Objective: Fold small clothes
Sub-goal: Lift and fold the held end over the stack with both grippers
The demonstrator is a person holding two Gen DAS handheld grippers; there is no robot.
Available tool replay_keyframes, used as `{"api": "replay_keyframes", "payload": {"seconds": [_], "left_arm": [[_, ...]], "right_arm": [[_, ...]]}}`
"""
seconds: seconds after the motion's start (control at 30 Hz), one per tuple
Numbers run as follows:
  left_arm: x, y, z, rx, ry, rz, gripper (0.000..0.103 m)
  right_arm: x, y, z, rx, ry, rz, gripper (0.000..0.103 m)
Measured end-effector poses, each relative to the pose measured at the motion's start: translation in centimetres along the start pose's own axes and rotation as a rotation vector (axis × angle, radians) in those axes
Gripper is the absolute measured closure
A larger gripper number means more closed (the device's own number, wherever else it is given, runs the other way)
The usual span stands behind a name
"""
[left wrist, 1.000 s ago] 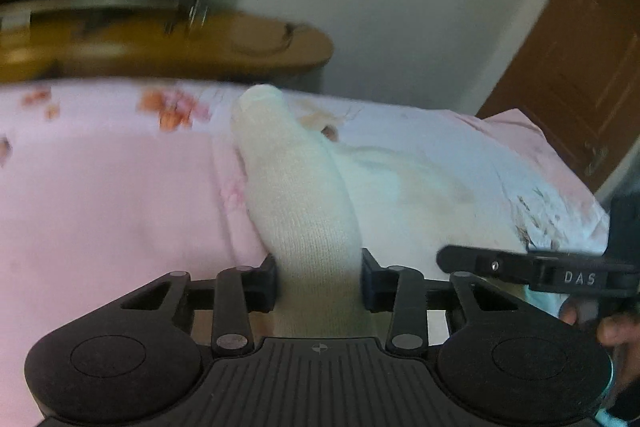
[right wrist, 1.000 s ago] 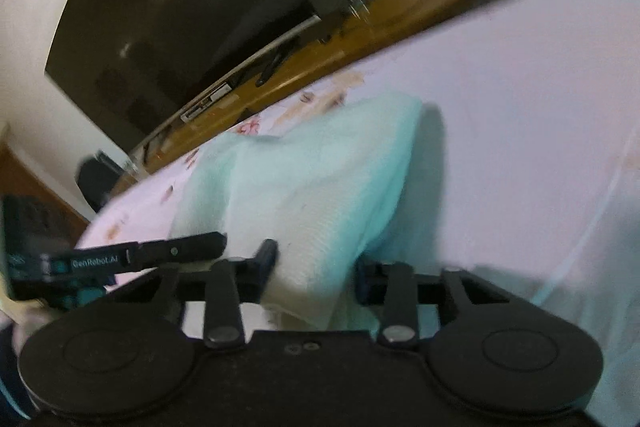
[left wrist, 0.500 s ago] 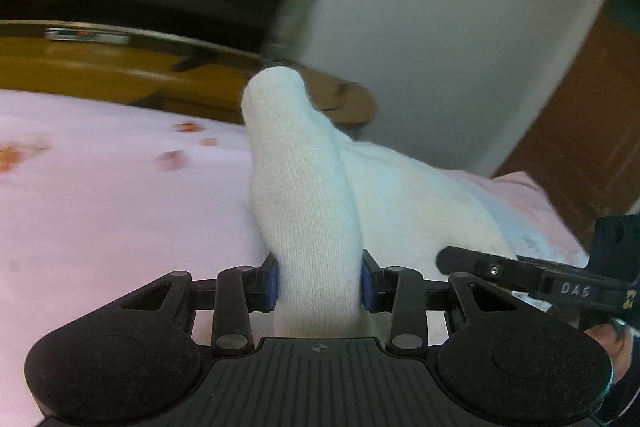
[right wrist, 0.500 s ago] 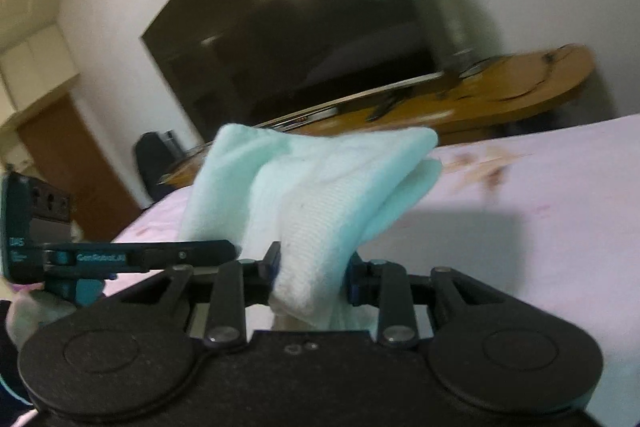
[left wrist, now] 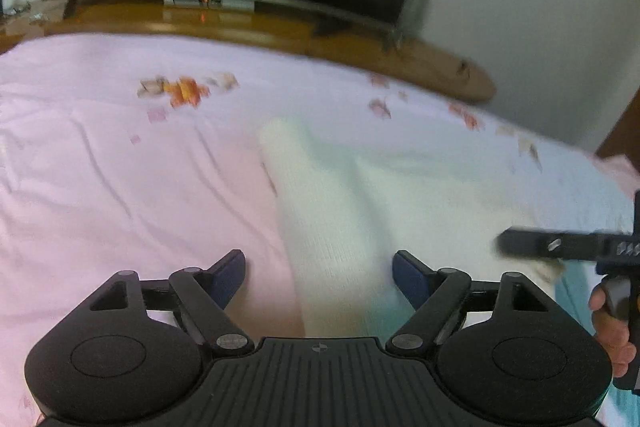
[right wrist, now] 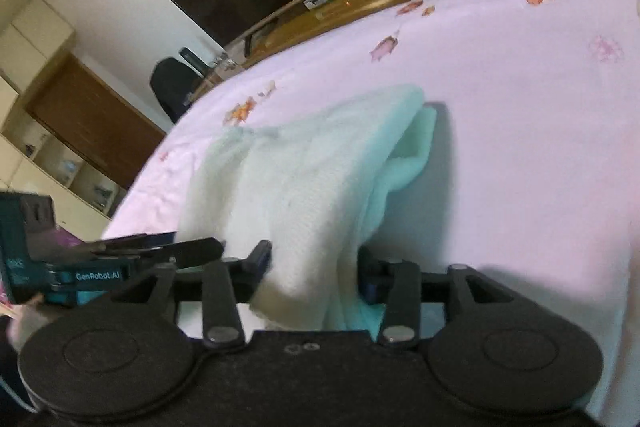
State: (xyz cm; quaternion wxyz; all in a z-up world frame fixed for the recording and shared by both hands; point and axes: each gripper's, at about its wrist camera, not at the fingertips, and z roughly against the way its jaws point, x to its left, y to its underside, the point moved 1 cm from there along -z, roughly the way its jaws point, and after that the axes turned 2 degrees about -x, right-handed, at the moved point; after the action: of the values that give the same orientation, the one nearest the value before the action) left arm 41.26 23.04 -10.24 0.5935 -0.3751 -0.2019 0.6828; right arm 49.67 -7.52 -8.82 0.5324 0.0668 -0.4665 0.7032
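Here, I have the pale mint-white knitted garment [left wrist: 340, 211] lying folded on the pink floral bedsheet [left wrist: 120, 187], at the centre of both wrist views. The left gripper [left wrist: 319, 267] has just been opening: its blue-padded fingers [left wrist: 230, 273] stand wide apart, the cloth's near edge lies between them, and neither pad touches it. The right gripper [right wrist: 314, 267] has also just been opening. Its jaws still flank a bunched ridge of the knit; the left pad looks to stand just clear, though blur and overhanging cloth leave me unable to confirm whether the right pad still bears on it.

The step in hand, as I judge it, is release after laying the fold.

1. Finish opening the right jaws before any withdrawal, or the top layer will drag and undo the fold.
2. Draw both grippers straight back toward the lower edge of each frame, level with the sheet.
3. Check the far edge, centre-right in the right wrist view, where two layers sit slightly offset; press it flat if needed.
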Motion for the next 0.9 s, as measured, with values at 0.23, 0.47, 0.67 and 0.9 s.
{"api": "replay_keyframes", "payload": {"seconds": [0.23,0.47,0.67,0.9], "left_arm": [[2.7,-1.2,-3.2,-0.013,0.129,0.224,0.034],[-0.7,-1.4,-4.9,-0.056,0.029,0.042,0.046],[-1.2,-0.7,-2.6,-0.089,-0.049,0.031,0.029],[-1.3,4.5,2.9,-0.126,-0.058,0.106,0.028]], "right_arm": [[-4.0,-2.4,-2.4,0.001,-0.052,-0.201,0.039],[0.2,-3.3,-2.9,-0.113,0.062,0.249,0.082],[-0.3,-3.9,-3.4,-0.07,0.18,0.191,0.076],[2.3,0.8,3.9,-0.111,0.139,0.17,0.065]]}}
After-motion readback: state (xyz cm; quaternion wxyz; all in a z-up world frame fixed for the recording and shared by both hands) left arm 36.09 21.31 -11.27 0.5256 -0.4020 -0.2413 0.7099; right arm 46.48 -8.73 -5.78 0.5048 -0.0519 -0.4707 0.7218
